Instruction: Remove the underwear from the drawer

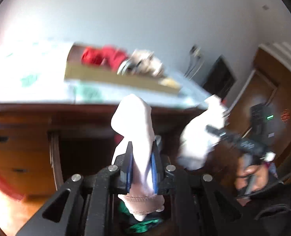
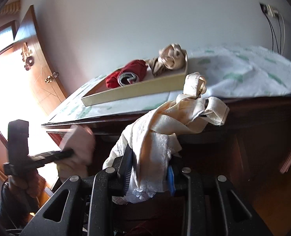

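The left hand-held gripper (image 1: 141, 165) is clamping a white undergarment (image 1: 134, 118) between its pads. The right hand-held gripper (image 2: 148, 169) is gripping a cream lace undergarment (image 2: 165, 125). Both garments are hanging just before the cloth-covered surface (image 2: 243, 74), which is carrying a cardboard tray (image 2: 133, 92).

A pale white-pink undergarment (image 1: 137, 137) stands pinched between the left claw's (image 1: 141, 169) blue pads, its upper fold rising above them and a beige ribbed band hanging below; blur hides its exact cut. A cream undergarment (image 2: 159, 137) with lace trim and broad straps is clamped in the right claw (image 2: 149, 175), its looped straps draped up against the dark wooden dresser's edge.
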A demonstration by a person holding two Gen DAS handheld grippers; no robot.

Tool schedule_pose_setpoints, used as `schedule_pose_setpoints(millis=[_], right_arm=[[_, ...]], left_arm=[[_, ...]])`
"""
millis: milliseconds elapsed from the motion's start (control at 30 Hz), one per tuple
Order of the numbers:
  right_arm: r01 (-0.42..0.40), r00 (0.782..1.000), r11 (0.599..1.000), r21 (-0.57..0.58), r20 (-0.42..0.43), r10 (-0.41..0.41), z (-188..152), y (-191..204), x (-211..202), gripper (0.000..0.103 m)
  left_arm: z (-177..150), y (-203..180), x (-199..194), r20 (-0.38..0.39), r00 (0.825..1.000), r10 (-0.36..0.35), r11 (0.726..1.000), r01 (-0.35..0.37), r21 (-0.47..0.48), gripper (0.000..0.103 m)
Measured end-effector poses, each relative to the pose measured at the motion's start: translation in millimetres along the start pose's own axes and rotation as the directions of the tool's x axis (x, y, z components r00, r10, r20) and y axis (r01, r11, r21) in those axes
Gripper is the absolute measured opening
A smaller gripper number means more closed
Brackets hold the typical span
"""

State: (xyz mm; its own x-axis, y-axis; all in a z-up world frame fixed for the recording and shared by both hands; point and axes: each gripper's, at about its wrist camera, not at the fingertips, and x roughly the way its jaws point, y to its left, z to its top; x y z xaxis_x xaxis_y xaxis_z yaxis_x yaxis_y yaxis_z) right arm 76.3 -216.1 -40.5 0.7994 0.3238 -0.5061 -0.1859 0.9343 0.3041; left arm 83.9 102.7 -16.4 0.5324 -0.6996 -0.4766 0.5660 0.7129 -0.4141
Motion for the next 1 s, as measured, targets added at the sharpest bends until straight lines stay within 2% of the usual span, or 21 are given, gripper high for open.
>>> schedule_pose_setpoints(millis=[100, 267, 600, 1000], right_arm=[[0.007, 1.0, 0.999, -0.032, 0.019, -0.007, 2, 8, -5, 0.032], [0.015, 0.998, 0.995, -0.101, 0.062, -0.009, 13, 22, -16, 0.032], [0.053, 0.991, 0.975, -0.214, 0.132, -0.025, 55, 34, -21, 0.032], [0.101, 0.985, 0.95, -0.295, 0.166, -0.053, 109, 30, 1, 0.032]], left_arm=[[13, -4, -16, 0.068, 0.996, -0.052, 0.998, 0.05, 0.033, 0.013], [38, -9, -27, 0.139, 0.988, -0.061, 0.996, 0.052, 0.067, 0.013], [89, -23, -2, 0.211, 0.977, 0.037, 0.993, -0.059, 0.102, 0.013], [128, -4, 14, 0.25, 0.965, 0.074, 0.996, -0.084, 0.03, 0.013]])
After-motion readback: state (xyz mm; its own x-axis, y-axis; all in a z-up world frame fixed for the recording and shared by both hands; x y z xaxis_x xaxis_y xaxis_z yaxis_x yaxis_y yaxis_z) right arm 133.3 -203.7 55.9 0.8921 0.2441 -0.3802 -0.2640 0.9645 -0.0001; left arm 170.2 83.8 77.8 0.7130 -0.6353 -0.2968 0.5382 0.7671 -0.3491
